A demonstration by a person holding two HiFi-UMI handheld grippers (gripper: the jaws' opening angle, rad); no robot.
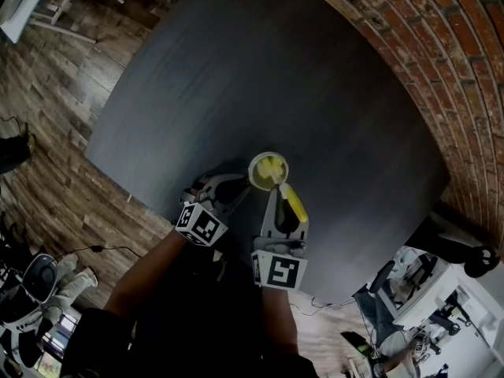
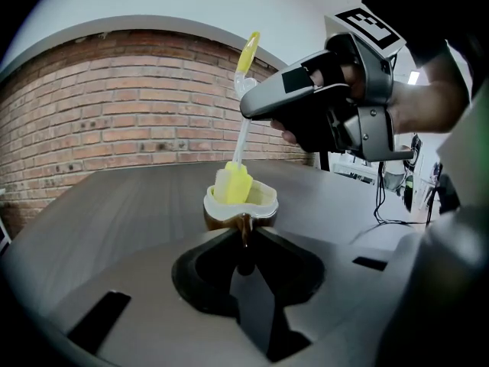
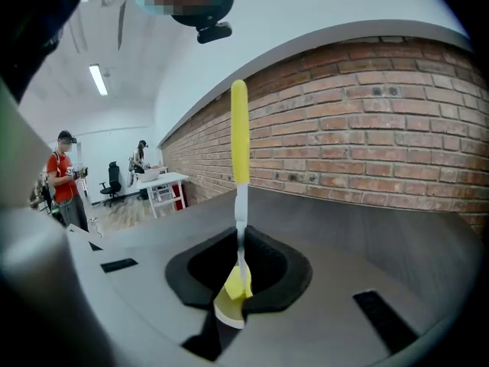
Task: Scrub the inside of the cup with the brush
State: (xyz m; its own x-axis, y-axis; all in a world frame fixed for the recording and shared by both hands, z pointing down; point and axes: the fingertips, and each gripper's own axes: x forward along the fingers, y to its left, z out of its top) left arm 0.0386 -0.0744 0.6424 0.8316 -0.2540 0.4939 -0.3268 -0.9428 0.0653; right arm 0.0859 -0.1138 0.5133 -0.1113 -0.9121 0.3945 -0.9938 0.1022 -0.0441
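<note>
A small brown cup (image 1: pixel 268 171) with a pale rim stands on the dark round table (image 1: pixel 260 69). In the left gripper view the cup (image 2: pixel 241 205) is right in front of the jaws. My left gripper (image 2: pixel 244 235) is shut on a thin part at its near side, its handle or wall. My right gripper (image 1: pixel 277 194) is shut on the brush stem (image 3: pixel 240 228), tilted over the cup. The yellow handle (image 3: pixel 239 132) points up, and the yellow sponge head (image 2: pixel 233 182) sits inside the cup. The cup's bottom is hidden.
A brick wall (image 1: pixel 409 46) curves round the table's far and right sides. Wood floor (image 1: pixel 47 132) lies to the left, past the table edge. Cables and office gear (image 1: pixel 409 290) are at the lower right. A white desk, chairs and people (image 3: pixel 65 174) are far off.
</note>
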